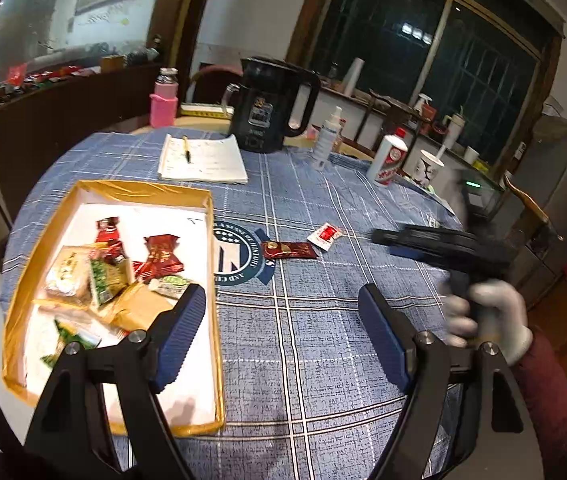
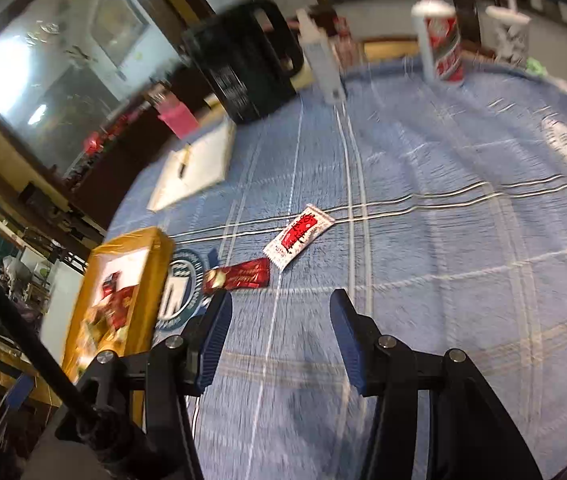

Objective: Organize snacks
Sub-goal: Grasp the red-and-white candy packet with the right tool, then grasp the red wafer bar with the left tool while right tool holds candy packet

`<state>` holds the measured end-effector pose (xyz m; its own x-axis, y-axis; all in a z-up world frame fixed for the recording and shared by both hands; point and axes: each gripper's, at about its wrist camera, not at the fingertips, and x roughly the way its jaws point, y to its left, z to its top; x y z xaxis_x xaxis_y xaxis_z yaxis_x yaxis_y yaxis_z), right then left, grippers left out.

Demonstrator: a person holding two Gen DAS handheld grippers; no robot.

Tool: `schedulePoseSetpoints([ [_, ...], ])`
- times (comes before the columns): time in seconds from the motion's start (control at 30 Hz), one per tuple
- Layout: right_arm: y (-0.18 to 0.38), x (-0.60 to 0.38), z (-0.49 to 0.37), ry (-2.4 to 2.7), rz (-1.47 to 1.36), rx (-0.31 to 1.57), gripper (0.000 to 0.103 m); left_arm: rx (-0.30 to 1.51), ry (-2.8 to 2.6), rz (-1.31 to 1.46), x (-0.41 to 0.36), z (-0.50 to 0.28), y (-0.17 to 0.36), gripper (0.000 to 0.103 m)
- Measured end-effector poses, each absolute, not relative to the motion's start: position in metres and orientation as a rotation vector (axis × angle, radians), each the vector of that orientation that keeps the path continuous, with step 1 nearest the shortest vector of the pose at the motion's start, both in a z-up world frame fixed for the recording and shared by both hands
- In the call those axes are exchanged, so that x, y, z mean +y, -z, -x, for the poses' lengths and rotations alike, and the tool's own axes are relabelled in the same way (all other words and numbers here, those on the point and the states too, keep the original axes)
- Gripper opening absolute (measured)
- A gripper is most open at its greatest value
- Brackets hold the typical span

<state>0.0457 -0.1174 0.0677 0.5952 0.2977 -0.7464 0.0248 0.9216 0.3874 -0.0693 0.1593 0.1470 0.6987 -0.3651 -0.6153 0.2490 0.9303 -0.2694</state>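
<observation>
The right gripper and its gloved hand are smeared by blur. Snacks in the gold box hide behind the left finger.

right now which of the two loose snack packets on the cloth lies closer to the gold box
The dark red foil packet, lying beside the cloth's round emblem. The white packet with red print lies farther from the gold cardboard box.

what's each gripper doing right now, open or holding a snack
left gripper: open, nothing between its pads.
right gripper: open, empty, above the blue tablecloth.
</observation>
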Motion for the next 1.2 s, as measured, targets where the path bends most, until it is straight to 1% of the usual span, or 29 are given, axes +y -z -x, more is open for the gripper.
schedulePoseSetpoints([
  [0.07, -0.054, -0.102, -0.071, -0.11, -0.332, 0.944, 0.051, 0.737, 0.354, 0.157, 0.159, 0.057, -0.146, 0.079],
  [0.27, -0.029, -0.082, -0.13, 0.012, -0.309, 1.012, 0.051, 0.741, 0.347, 0.124, 0.163, 0.026, -0.145, 0.079],
  [0.47, -0.011, -0.065, -0.155, 0.116, -0.238, 1.057, 0.051, 0.802, 0.37, 0.164, 0.164, -0.011, -0.129, 0.079],
  [0.53, -0.011, -0.06, -0.158, 0.158, -0.18, 1.05, 0.038, 0.822, 0.387, 0.189, 0.163, -0.023, -0.126, 0.079],
  [0.57, -0.01, -0.058, -0.158, 0.179, -0.139, 1.047, 0.029, 0.831, 0.393, 0.195, 0.16, -0.029, -0.124, 0.079],
  [0.6, -0.01, -0.058, -0.157, 0.174, -0.12, 1.043, 0.025, 0.837, 0.396, 0.194, 0.157, -0.033, -0.122, 0.079],
  [0.7, -0.011, -0.07, -0.152, 0.151, -0.139, 1.035, 0.021, 0.869, 0.413, 0.149, 0.137, -0.046, -0.115, 0.079],
  [0.8, -0.011, -0.086, -0.141, 0.127, -0.173, 1.032, 0.02, 0.913, 0.442, 0.066, 0.11, -0.058, -0.104, 0.079],
  [1.0, -0.011, -0.111, -0.085, -0.008, -0.278, 1.026, 0.02, 1.018, 0.491, -0.112, 0.049, -0.096, -0.073, 0.079],
  [1.1, -0.011, -0.122, -0.061, -0.063, -0.333, 1.023, 0.02, 1.045, 0.483, -0.141, 0.031, -0.119, -0.057, 0.079],
  [1.2, -0.015, -0.132, -0.044, -0.096, -0.358, 1.013, 0.02, 1.115, 0.468, -0.136, 0.028, -0.139, -0.038, 0.079],
])
